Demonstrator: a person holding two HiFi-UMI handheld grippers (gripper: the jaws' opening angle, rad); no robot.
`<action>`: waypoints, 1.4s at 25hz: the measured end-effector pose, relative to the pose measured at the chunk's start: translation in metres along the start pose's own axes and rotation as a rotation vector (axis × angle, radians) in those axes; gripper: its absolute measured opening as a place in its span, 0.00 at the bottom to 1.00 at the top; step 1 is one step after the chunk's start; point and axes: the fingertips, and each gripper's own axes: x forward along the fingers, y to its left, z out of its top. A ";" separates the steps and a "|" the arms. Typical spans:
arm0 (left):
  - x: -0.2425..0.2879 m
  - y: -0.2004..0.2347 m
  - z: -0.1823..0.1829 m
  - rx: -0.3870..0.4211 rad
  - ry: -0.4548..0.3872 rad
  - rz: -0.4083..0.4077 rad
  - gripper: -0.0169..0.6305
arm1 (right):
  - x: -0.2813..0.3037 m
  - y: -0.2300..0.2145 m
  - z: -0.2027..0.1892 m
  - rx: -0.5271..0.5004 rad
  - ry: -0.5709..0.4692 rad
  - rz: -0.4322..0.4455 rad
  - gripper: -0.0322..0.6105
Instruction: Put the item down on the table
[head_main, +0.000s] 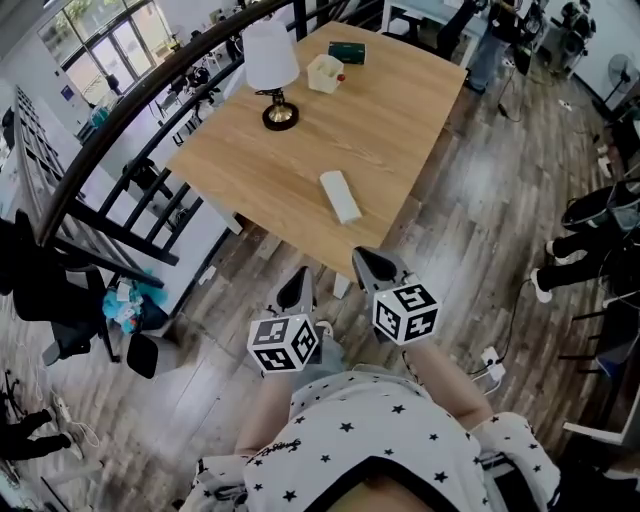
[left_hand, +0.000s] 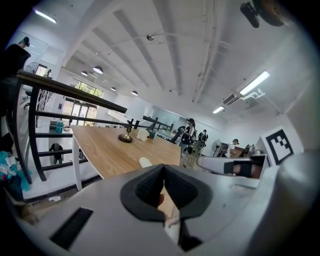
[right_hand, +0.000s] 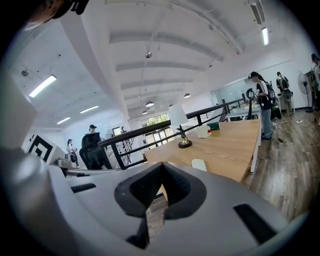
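A white rectangular block (head_main: 340, 196) lies flat on the wooden table (head_main: 400, 110), near its front edge. It also shows in the left gripper view as a small white block (left_hand: 145, 161) and in the right gripper view as a white block (right_hand: 199, 164). Both grippers hang in front of my body, short of the table's edge and over the floor. My left gripper (head_main: 297, 290) has its jaws together with nothing between them (left_hand: 163, 167). Just right of it, my right gripper (head_main: 372, 266) is also shut and empty (right_hand: 162, 165).
At the table's far end stand a lamp with a white shade (head_main: 271, 70), a small white box (head_main: 325, 73) and a dark green flat item (head_main: 347, 52). A black railing (head_main: 130, 110) runs along the left. People stand beyond the table (head_main: 488, 40).
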 end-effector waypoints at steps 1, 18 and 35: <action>-0.006 -0.006 -0.003 -0.005 -0.002 0.004 0.05 | -0.010 0.004 -0.001 -0.017 0.002 0.009 0.04; -0.084 -0.102 -0.052 0.027 -0.032 0.011 0.05 | -0.148 0.026 -0.031 -0.041 -0.055 0.051 0.04; -0.110 -0.138 -0.072 0.041 -0.061 0.022 0.05 | -0.196 0.030 -0.038 -0.083 -0.097 0.059 0.04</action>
